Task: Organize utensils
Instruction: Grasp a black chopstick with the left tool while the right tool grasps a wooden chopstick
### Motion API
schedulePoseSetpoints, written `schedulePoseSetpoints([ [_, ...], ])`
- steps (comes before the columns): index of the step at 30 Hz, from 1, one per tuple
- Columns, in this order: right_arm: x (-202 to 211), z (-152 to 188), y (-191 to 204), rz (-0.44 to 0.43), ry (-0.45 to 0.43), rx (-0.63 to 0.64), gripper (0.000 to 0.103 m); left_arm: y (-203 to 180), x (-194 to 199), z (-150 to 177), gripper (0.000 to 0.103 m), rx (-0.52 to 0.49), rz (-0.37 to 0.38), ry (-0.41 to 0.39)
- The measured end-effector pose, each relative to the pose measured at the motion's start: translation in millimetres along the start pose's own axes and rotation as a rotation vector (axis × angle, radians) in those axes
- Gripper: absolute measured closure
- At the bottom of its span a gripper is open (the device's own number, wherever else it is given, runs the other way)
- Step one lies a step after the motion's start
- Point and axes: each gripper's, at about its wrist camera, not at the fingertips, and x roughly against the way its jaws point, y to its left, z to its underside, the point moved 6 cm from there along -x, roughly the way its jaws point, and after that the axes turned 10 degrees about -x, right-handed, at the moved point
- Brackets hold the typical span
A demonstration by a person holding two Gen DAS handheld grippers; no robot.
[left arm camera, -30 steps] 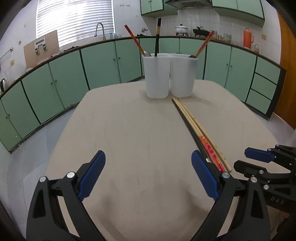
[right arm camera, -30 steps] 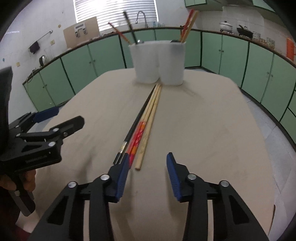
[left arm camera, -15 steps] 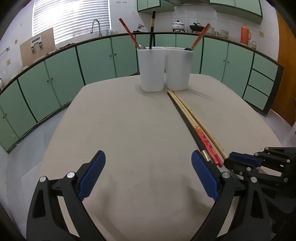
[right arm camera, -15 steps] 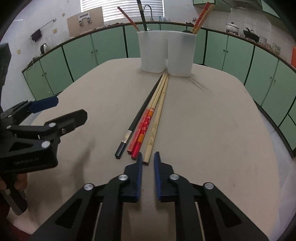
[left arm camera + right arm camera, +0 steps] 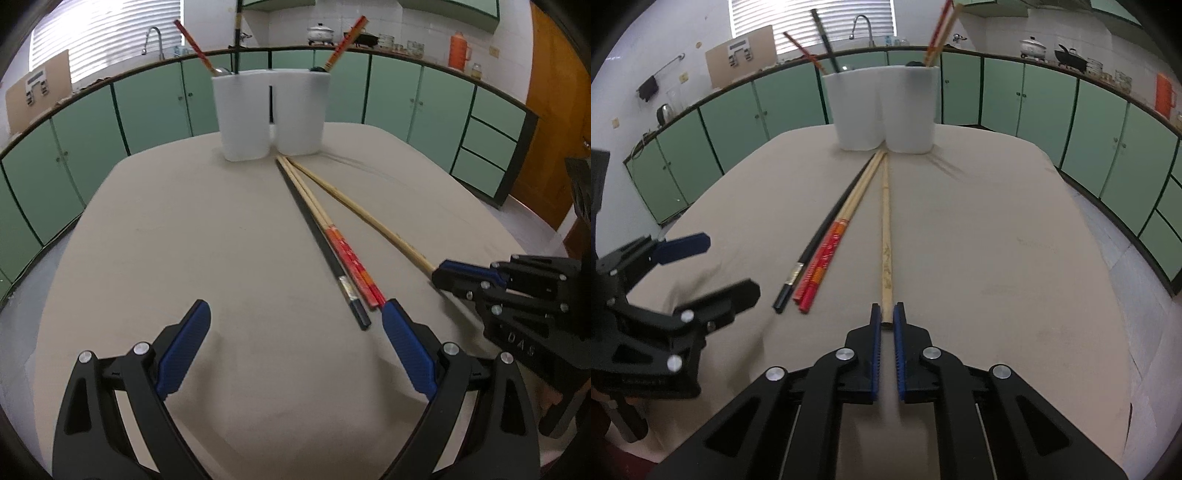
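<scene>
My right gripper [image 5: 886, 314] is shut on the near end of a plain bamboo chopstick [image 5: 885, 229], which now angles away from the others; it also shows in the left wrist view [image 5: 365, 212]. A black chopstick [image 5: 820, 236] and a red-handled pair [image 5: 831, 243] lie beside it on the table. Two joined white holders [image 5: 882, 110] stand at the far end with several utensils in them. My left gripper [image 5: 295, 325] is open and empty, just left of the chopsticks' near ends.
The beige table [image 5: 184, 240] has rounded edges, with floor beyond on all sides. Green cabinets [image 5: 92, 118] line the walls behind. My right gripper [image 5: 454, 277] shows in the left wrist view at the right.
My right gripper moved forward and shut on the bamboo chopstick's near end, swinging it away from the bundle. My left gripper moved closer to the chopsticks and stayed open.
</scene>
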Motion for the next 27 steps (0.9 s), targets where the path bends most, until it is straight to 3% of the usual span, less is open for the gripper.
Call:
schedulePoseSetpoints([
  [2,-0.7,0.7,-2.5,-0.006,0.003,-0.008,0.096,-3.5,-4.6,0.5,0.013,-0.008,-0.003,0.012],
  [4,-1.3,2.1,-2.7,-0.009,0.005,-0.011,0.096,-6.9,-9.1,2.4,0.022,-0.014,0.000,0.030],
  [9,-3.0,1.7,0.5,-0.020,0.003,-0.013,0.096,-7.9,-16.6,4.8,0.025,0.007,0.016,0.060],
  [15,-3.8,2.6,7.9,-0.029,0.004,0.022,0.096,-5.9,-12.6,3.6,0.051,0.009,0.035,0.052],
  [27,-5.8,3.4,10.0,-0.012,0.004,0.052,0.095,-2.9,-16.6,4.6,0.048,0.022,0.004,0.066],
])
